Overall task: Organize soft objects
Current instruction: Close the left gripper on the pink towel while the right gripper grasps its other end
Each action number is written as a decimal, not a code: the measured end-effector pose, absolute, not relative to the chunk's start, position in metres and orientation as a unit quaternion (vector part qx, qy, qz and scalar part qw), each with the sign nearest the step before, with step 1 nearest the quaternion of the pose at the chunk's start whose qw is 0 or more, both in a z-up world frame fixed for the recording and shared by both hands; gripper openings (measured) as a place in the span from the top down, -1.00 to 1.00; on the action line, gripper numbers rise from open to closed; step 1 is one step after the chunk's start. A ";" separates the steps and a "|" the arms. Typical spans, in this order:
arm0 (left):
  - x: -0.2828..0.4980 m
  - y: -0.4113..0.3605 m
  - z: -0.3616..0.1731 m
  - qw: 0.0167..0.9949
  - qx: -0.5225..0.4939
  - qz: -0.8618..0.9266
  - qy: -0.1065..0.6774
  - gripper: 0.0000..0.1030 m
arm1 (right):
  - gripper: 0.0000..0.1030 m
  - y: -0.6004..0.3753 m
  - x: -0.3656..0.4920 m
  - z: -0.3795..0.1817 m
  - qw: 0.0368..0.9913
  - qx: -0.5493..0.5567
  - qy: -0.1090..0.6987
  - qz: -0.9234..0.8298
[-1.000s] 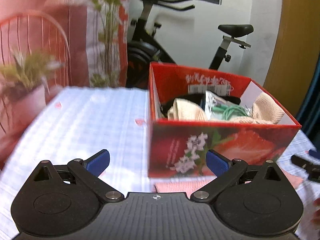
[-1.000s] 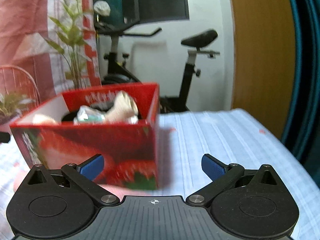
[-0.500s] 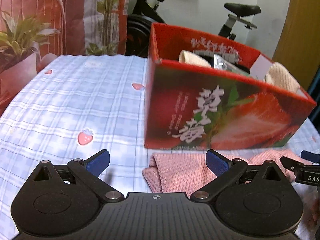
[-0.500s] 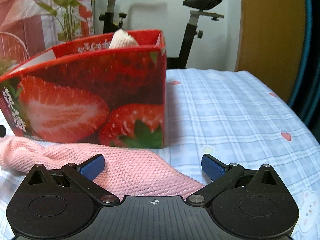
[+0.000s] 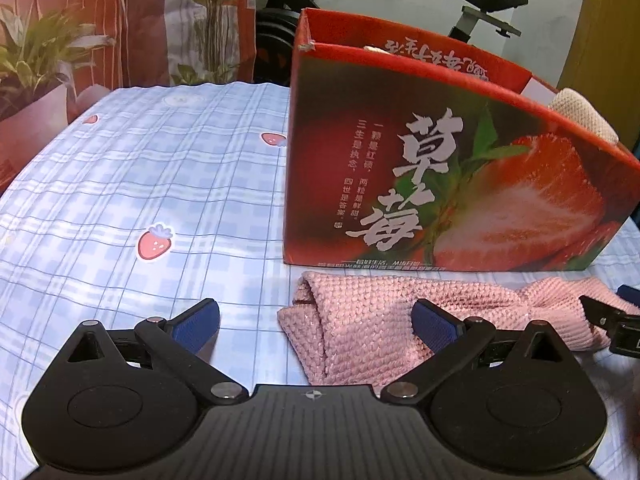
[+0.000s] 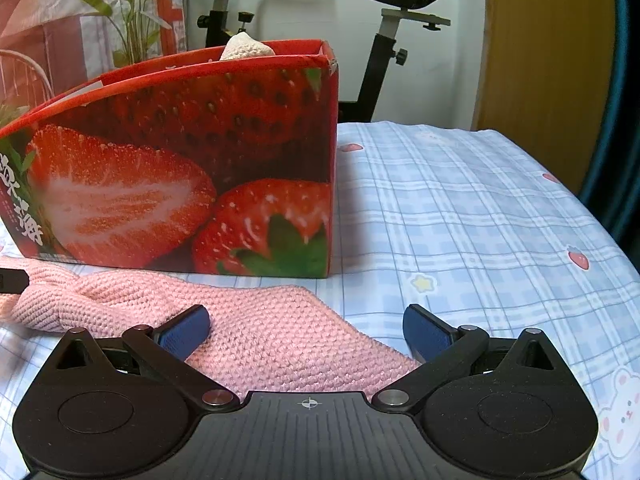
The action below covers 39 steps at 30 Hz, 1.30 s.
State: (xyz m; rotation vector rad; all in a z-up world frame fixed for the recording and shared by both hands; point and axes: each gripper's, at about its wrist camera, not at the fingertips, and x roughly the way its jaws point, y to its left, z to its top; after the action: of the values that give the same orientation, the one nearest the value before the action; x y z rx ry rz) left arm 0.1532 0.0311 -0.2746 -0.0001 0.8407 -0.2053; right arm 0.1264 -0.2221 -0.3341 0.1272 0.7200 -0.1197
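A pink knitted cloth [image 5: 360,320] [image 6: 272,328] lies twisted on the checked tablecloth in front of a red strawberry-print box [image 5: 440,168] [image 6: 180,168]. My left gripper [image 5: 316,326] is open and low over the cloth's left end, whose folded edge lies between the fingers. My right gripper [image 6: 308,330] is open over the cloth's right end, which spreads between its blue pads [image 6: 184,330]. A beige knit item [image 5: 584,116] [image 6: 246,48] pokes above the box rim. The right gripper's tip [image 5: 616,320] shows at the edge of the left wrist view.
The blue checked tablecloth [image 5: 140,184] [image 6: 460,208] extends left and right of the box. Potted plants [image 5: 36,56] stand beyond the table's far left edge. An exercise bike [image 6: 384,40] and a wooden door [image 6: 540,48] are behind the table.
Both grippers have dropped from above the box down to table level, and now straddle the two ends of the pink cloth. Both remain open.
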 end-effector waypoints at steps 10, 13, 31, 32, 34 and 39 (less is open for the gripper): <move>0.148 0.025 -0.278 0.914 0.005 -0.087 0.396 -1.00 | -0.99 -0.225 0.128 -0.335 0.931 0.065 0.354 -0.058; 0.148 0.023 -0.278 0.914 0.006 -0.085 0.397 -1.00 | -0.99 -0.225 0.128 -0.334 0.931 0.065 0.354 -0.058; 0.124 0.016 -0.273 0.917 0.029 -0.142 0.371 -0.20 | -0.99 -0.224 0.128 -0.335 0.933 0.057 0.353 -0.047; 0.123 0.016 -0.273 0.915 0.021 -0.152 0.374 0.04 | -0.99 -0.223 0.128 -0.335 0.933 0.057 0.353 -0.046; 0.120 0.015 -0.273 0.913 0.013 -0.158 0.377 0.15 | -0.96 -0.222 0.127 -0.335 0.933 0.056 0.352 -0.045; 0.114 0.018 -0.274 0.909 0.008 -0.176 0.378 0.25 | -0.62 -0.214 0.121 -0.332 0.938 0.042 0.343 -0.034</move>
State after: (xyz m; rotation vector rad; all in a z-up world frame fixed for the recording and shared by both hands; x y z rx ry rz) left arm 0.1141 0.0184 -0.2742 0.0162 0.7803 -0.3637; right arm 0.1205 -0.2140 -0.3318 0.0857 0.7002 -0.0699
